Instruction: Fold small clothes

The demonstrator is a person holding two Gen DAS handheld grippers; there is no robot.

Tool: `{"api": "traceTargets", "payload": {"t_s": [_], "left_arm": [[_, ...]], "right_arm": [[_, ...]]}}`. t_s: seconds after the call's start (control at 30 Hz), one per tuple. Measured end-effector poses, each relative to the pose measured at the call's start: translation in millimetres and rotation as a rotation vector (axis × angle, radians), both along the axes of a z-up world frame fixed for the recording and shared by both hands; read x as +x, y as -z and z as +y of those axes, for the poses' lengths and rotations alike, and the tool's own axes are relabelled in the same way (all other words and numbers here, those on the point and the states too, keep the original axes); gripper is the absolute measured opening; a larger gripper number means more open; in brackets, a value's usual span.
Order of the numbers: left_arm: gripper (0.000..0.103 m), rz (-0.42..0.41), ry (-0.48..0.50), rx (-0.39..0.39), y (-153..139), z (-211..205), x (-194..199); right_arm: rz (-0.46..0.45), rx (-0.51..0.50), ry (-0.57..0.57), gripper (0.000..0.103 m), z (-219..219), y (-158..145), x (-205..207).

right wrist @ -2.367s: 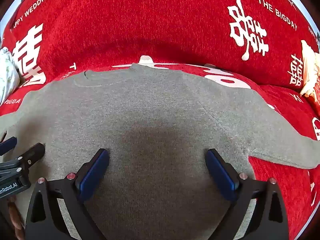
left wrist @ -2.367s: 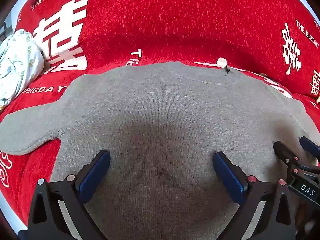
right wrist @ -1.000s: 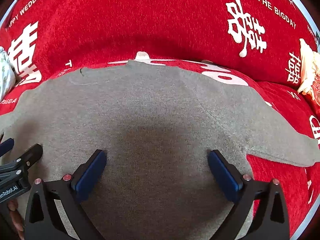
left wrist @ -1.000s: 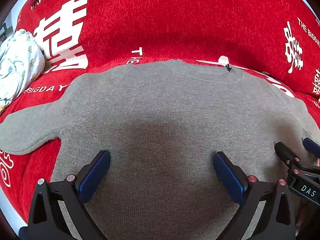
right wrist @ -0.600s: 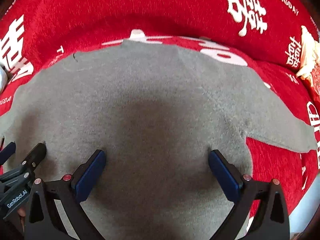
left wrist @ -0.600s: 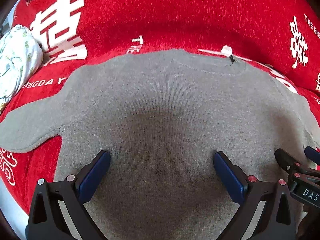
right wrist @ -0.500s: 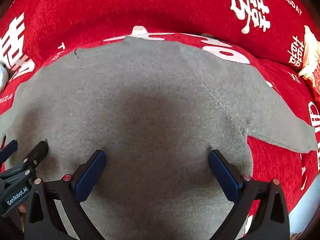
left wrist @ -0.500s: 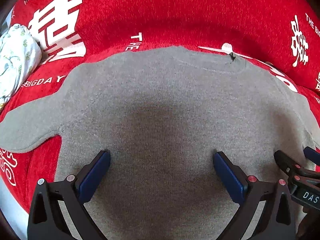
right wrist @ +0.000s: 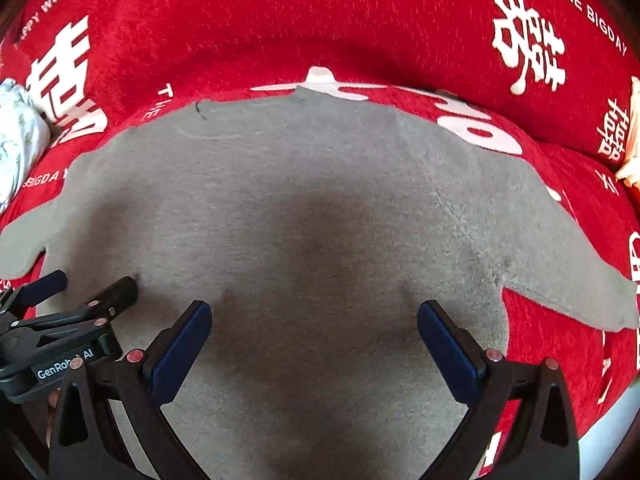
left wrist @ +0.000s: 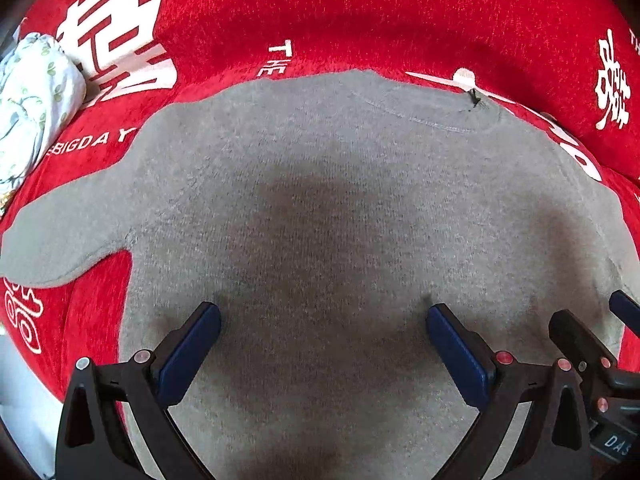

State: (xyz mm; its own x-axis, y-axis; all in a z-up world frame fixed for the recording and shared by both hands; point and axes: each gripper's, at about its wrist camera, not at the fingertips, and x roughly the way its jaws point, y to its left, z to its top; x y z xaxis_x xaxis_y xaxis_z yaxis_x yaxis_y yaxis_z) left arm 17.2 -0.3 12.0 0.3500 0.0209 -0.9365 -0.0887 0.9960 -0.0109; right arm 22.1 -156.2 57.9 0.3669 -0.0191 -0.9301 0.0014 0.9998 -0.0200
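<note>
One grey sweater lies flat on the red printed sofa cover, both sleeves spread out. Two grippers hover above it, left gripper and right gripper, jaws wide apart, holding nothing.

Grey knit sweater lies flat, unfolded on red sofa cover, both sleeves spread sideways, neckline twd sofa's back edge.

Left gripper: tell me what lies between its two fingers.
Only the grey sweater lies between the open left gripper's fingers: flat knit, nothing else on it. The left wrist view shows this.
</note>
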Motion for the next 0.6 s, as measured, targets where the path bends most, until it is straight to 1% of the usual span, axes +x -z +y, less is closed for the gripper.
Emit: {"api": "traceTargets", "payload": {"t_s": [0.07,0.2,0.3,0.43,0.6], "left_arm": [[0.103,-0.001,-0.007,-0.002,-4,-2,-2],[0.103,-0.035,-0.012,0.018,-16,-7,-5],[0.103,-0.043,-0.002,0.009,-26,-15,-5],[0.103,-0.061,0.012,-0.003,-39,-31,-4],[0.103,-0.067,0.039,0.005,-45,-54,0]], "right_arm": [[-0.016,-0.006,0.001,0.102,-2,-3,-2],[-0.054,-0.016,0.026,0.102,-13,-12,-4],[-0.086,-0.023,0.055,0.102,-24,-18,-6],[-0.12,-0.033,0.094,0.102,-42,-28,-6],[-0.156,-0.053,0.127,0.102,-65,-33,-10]]}}
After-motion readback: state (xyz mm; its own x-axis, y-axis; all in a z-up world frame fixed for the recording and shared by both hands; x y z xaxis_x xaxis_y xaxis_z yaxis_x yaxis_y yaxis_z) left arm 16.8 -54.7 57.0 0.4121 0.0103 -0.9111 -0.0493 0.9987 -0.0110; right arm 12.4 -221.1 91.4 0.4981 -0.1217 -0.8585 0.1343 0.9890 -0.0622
